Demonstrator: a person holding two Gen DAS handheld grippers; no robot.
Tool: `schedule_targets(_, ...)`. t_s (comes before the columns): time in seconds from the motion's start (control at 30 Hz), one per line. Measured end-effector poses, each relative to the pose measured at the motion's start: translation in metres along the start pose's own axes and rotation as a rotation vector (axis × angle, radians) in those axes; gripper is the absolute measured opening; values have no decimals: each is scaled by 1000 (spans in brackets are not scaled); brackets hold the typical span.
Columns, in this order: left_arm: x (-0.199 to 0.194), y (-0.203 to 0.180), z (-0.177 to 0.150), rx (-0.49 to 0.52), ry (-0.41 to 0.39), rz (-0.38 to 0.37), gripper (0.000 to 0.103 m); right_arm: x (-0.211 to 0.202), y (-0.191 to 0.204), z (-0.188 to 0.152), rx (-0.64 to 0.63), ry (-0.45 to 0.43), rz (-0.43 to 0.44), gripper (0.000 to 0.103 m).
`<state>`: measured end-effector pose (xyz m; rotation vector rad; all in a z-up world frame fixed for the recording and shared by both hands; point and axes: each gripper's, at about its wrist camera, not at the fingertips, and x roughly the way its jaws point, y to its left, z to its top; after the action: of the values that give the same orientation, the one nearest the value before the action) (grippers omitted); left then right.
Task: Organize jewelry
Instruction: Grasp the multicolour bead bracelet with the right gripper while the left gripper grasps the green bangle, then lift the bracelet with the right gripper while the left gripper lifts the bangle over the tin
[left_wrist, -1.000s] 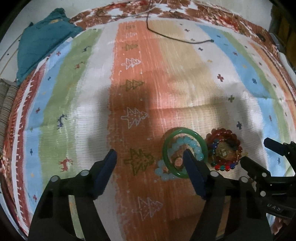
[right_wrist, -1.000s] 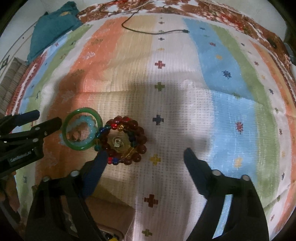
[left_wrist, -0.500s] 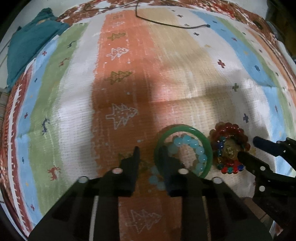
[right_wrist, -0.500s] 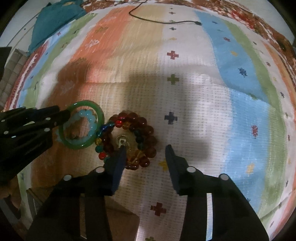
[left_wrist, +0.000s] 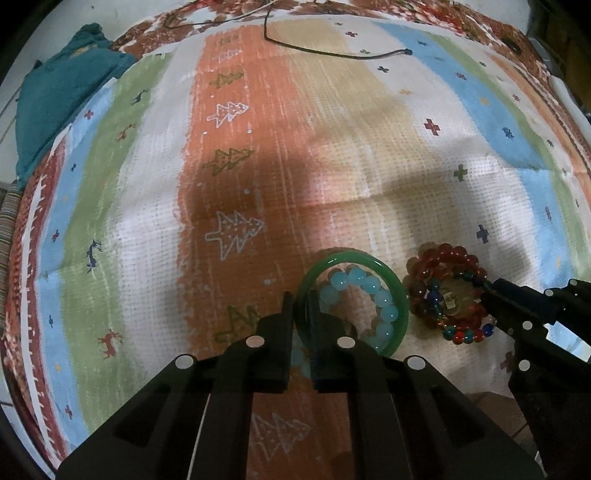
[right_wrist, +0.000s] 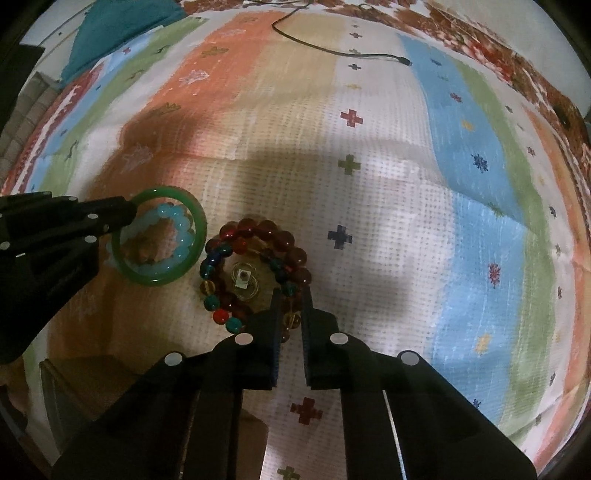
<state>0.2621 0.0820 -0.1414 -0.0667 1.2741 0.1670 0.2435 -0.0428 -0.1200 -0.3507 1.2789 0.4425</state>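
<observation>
A green bangle (left_wrist: 369, 264) lies on the striped cloth with a pale blue bead bracelet (left_wrist: 373, 291) inside it. My left gripper (left_wrist: 302, 306) is shut on the bangle's near-left rim. Beside it lies a stack of dark red and multicoloured bead bracelets (left_wrist: 443, 258) around a small clear ring piece (right_wrist: 243, 277). My right gripper (right_wrist: 290, 299) is shut on the near-right side of the bead stack (right_wrist: 258, 236). The bangle (right_wrist: 192, 218) and the left gripper also show at the left of the right wrist view.
A striped patterned cloth (left_wrist: 332, 147) covers the surface. A black cable (left_wrist: 332, 53) lies at the far side. A teal cloth (left_wrist: 62, 92) sits at the far left. A brown box edge (right_wrist: 92, 373) shows under the near cloth edge.
Both grippers moved forward and closed: the left onto the green bangle's rim, the right onto the bead bracelets. One second ago both were wide open.
</observation>
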Motion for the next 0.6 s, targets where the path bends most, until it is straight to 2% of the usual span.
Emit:
schedule_targets(0.33, -15, -1, -1, -14, -26, -13, 7, -20, -2, -2, 1, -63, -12, 10)
schedule_targets(0.6, -43, -1, -5, -42, -83, -39, 7, -43, -1, -2, 0, -125, 21, 10)
